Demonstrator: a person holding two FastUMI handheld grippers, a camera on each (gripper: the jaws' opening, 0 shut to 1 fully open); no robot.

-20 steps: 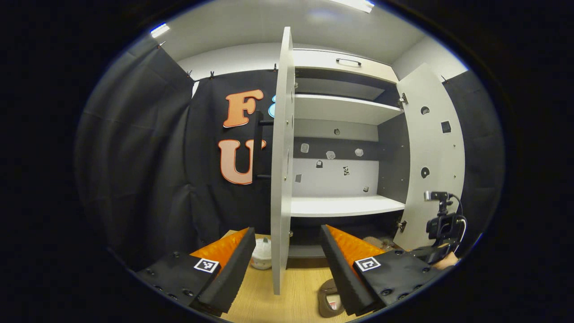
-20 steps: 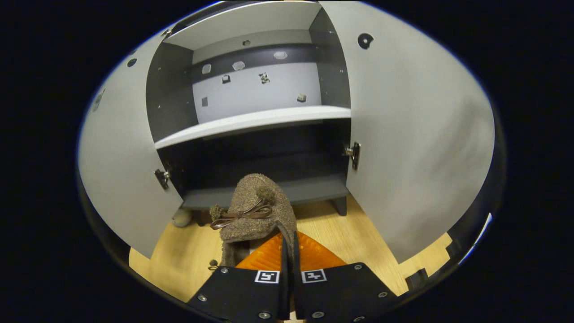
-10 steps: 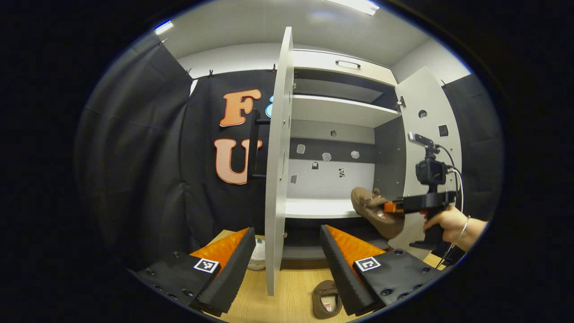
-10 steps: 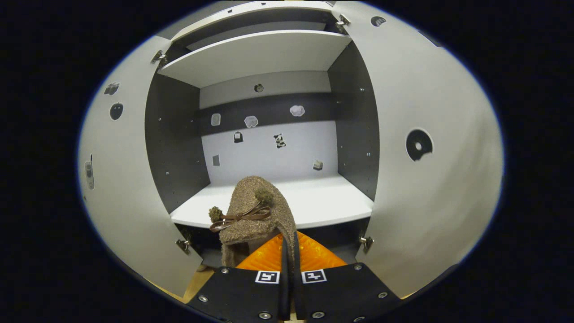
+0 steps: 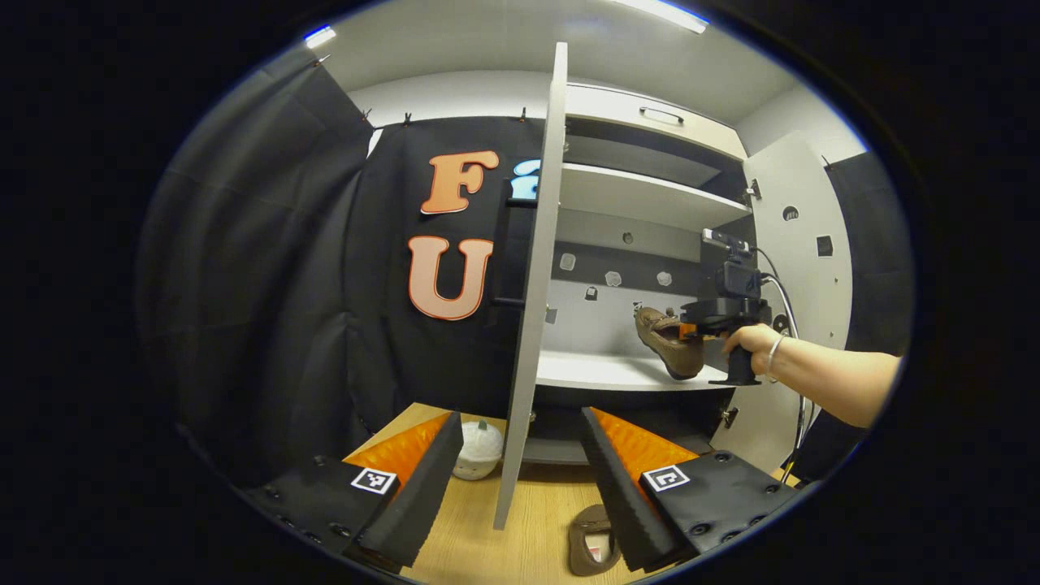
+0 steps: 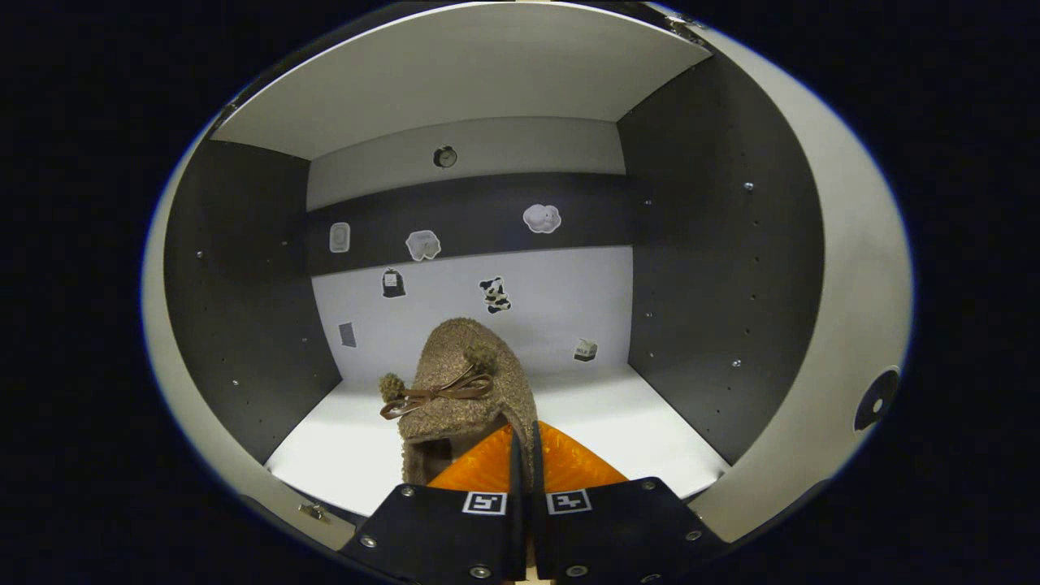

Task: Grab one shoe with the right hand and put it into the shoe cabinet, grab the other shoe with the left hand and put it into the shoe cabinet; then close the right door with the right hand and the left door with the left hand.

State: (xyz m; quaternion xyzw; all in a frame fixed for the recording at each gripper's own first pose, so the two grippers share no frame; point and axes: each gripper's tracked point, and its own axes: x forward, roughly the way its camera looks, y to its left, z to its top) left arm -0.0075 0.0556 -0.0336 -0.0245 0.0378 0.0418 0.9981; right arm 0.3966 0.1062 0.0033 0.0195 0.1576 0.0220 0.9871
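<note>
my right gripper (image 6: 524, 443) is clamping the side wall of the brown shoe (image 6: 463, 390) between both fingers, and since half a second ago it has moved forward: the doors that were flanking the view are now mostly at the edges, and the shoe is hanging inside the cabinet (image 6: 715, 268), over the white middle shelf (image 6: 617, 414), toe pointing at the back wall. whether its sole is touching the shelf i cannot tell here.

in the left gripper view i am seeing my right hand (image 5: 751, 341) holding the right gripper (image 5: 686, 331) farther in than before, with the shoe (image 5: 668, 341) now tilted toe-up over the shelf (image 5: 601, 371), heel close to the board.

my left gripper (image 5: 520, 455) is hovering with fingers spread wide and gripping nothing, the left door (image 5: 536, 268) edge-on between them. it has shifted slightly. the other shoe (image 5: 591, 543) is lying on the wooden floor (image 5: 504, 536) by my right finger, and a small white pumpkin (image 5: 479, 447) is sitting near the cabinet foot.
</note>
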